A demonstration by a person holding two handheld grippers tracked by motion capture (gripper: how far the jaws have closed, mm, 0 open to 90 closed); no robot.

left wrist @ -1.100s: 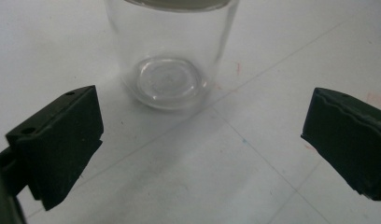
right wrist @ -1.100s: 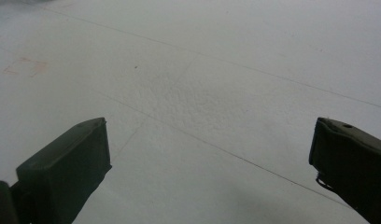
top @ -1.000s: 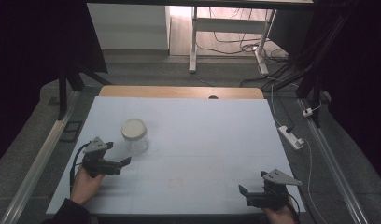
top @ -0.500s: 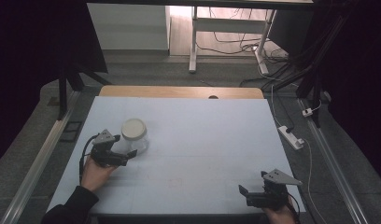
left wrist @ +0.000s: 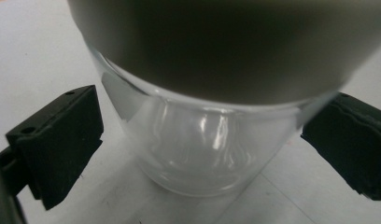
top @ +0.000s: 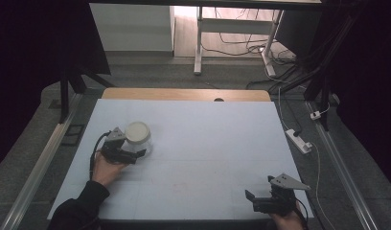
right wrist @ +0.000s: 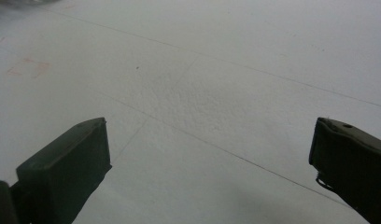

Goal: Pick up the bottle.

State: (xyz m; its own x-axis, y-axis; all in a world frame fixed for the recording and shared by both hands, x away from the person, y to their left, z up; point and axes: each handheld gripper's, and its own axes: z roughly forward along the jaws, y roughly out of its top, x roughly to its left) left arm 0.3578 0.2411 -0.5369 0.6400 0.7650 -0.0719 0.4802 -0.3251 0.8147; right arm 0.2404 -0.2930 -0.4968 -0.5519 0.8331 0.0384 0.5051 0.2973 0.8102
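A clear glass jar point(top: 138, 138) with a cream lid stands upright on the left half of the white table point(top: 212, 139). My left gripper point(top: 136, 152) is open around the jar's lower body. In the left gripper view the jar point(left wrist: 202, 149) sits between the two black jaws, with a gap on each side. My right gripper point(top: 253, 200) stands open near the table's front right edge, held by a hand. In the right gripper view its jaws point(right wrist: 212, 158) are wide apart over bare table surface.
A wooden strip point(top: 184, 94) runs along the table's far edge. A white power strip point(top: 299, 141) lies on the floor to the right of the table. Metal rails flank both sides. Desk legs and cables stand beyond the far edge.
My left gripper has moved forward and right from the front left of the table until its jaws straddle the jar. The right gripper has stayed where it was.
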